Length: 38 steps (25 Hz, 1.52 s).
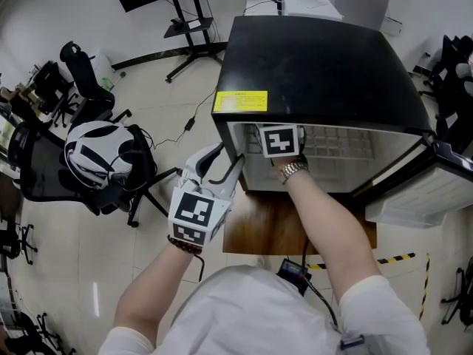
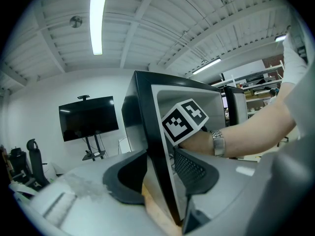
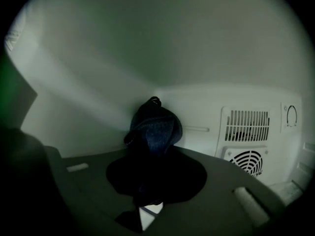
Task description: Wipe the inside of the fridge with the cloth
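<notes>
2 jaws of the left gripper (image 2: 160,173) clamp the fridge (image 1: 318,65) wall's front edge; inside, the right gripper (image 3: 155,168) pinches the dark cloth (image 3: 156,124).

yellow label (image 1: 240,100) on fridge (image 1: 318,65) top, print too small to read

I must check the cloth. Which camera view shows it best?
The right gripper view: the dark blue cloth sits clamped in the right gripper. The head and left gripper views do not show it.

Office/lab: swivel chairs (image 1: 87,86), TV on stand (image 2: 88,118).
</notes>
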{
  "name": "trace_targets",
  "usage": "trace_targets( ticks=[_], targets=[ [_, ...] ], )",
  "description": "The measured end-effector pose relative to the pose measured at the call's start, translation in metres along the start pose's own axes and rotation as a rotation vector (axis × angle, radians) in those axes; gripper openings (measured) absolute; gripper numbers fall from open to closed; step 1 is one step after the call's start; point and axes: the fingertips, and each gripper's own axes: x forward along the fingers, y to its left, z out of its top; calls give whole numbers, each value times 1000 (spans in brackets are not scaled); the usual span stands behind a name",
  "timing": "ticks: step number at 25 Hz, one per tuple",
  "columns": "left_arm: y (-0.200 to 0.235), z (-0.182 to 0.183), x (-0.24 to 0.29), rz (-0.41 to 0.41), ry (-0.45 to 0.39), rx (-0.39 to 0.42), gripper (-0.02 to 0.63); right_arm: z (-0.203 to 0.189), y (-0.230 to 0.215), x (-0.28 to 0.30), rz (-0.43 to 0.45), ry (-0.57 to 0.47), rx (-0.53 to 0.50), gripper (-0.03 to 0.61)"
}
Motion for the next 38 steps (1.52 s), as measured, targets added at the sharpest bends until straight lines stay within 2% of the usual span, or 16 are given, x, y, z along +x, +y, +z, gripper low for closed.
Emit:
trace_targets(
  ticks=[24, 38],
  targets=[
    [1, -1, 0, 28, 9, -21, 169, -12, -76, -32, -153, 18, 62, 71],
    [1, -2, 1, 56, 26, -28, 170, -20, -108, -56, -203, 31, 75, 71]
  ],
)
